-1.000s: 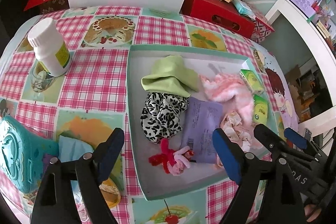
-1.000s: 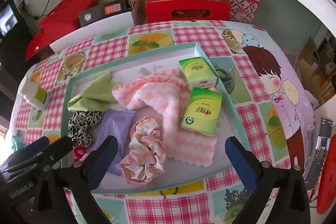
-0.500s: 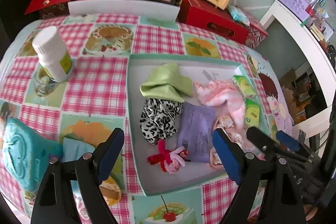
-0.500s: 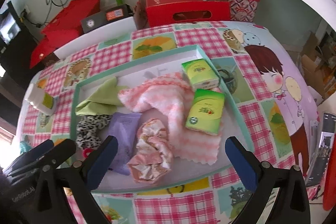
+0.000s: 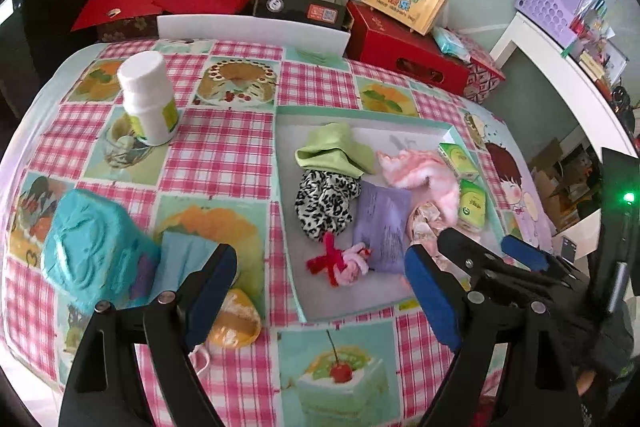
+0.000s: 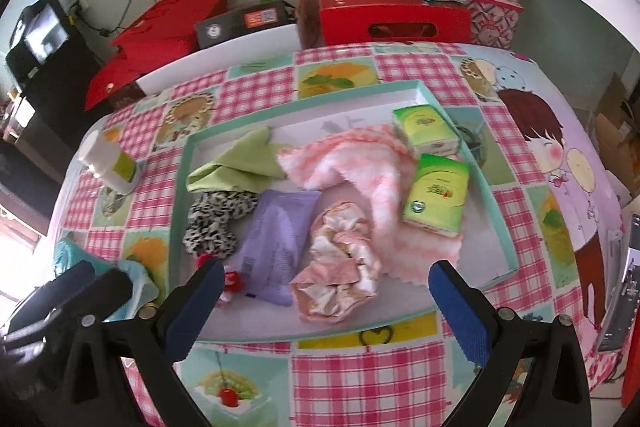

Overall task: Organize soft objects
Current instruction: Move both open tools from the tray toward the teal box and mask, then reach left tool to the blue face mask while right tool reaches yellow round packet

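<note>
A teal-rimmed tray [image 5: 285,211] [image 6: 490,195] holds soft things: a green cloth [image 5: 334,151] [image 6: 236,165], a leopard scrunchie [image 5: 326,203] [image 6: 216,225], a purple packet [image 5: 382,227] [image 6: 276,239], a pink towel [image 5: 424,173] [image 6: 360,167], a pink satin scrunchie [image 6: 340,267], a red-and-pink hair tie [image 5: 340,263] and two green tissue packs [image 6: 438,193]. My left gripper [image 5: 320,291] is open and empty, above the table's near edge before the tray. My right gripper [image 6: 324,301] is open and empty, above the tray's near rim.
A white bottle [image 5: 148,95] stands at the back left of the checked tablecloth. A teal pouch [image 5: 96,251], a light blue cloth [image 5: 180,259] and an orange object [image 5: 234,319] lie left of the tray. Red boxes [image 6: 392,19] stand behind the table.
Both grippers have pulled back and up from the tray, so more of the table shows. Both stay open and empty. Nothing in the tray has moved.
</note>
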Motion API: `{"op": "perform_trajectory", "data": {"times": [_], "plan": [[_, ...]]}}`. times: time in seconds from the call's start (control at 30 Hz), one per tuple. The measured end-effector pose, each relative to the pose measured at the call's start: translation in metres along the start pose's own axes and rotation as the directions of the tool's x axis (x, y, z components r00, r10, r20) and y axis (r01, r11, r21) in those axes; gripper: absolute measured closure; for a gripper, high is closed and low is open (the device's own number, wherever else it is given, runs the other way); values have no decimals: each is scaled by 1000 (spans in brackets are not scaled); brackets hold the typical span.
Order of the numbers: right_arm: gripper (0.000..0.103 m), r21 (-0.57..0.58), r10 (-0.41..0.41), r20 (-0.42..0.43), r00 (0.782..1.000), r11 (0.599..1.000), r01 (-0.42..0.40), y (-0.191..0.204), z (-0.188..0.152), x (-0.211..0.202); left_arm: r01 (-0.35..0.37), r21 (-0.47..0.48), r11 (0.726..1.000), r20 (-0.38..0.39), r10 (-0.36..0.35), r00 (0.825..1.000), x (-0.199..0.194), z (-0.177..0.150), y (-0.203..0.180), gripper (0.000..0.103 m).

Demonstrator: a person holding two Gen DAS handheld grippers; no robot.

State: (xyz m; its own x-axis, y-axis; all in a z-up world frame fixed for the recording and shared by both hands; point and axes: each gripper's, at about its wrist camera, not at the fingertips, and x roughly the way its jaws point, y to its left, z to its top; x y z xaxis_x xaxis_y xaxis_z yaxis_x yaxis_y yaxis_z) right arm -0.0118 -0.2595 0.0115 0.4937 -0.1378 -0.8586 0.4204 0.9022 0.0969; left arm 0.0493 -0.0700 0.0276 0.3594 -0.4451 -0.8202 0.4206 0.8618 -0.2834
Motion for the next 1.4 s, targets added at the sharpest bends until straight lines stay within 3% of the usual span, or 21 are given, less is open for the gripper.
{"op": "perform_trajectory", "data": {"times": [0.33,0.6,0.77,1.07,1.17,1.4], "plan": [[0,-70,93,41,995,993,-90,31,-3,-12,-19,-96,995,81,27,996,-50,-7,51,17],[0,-182,167,18,986,970,-161,70,-13,-13,-62,-185,981,29,68,997,-44,-29,83,17],[0,-249,198,-15,980,949,-196,93,-25,-9,-73,-186,980,-9,73,997,-37,-42,92,17],[9,-362,224,-62,973,903,-231,119,-46,1,-66,-239,969,-39,58,998,-34,-52,114,17],[13,-426,229,-83,970,872,-242,132,-55,4,-79,-247,966,-60,66,996,-28,-54,120,17],[18,-500,211,-135,968,829,-251,150,-69,17,-127,-259,958,-162,87,983,1,-61,131,17]]}}
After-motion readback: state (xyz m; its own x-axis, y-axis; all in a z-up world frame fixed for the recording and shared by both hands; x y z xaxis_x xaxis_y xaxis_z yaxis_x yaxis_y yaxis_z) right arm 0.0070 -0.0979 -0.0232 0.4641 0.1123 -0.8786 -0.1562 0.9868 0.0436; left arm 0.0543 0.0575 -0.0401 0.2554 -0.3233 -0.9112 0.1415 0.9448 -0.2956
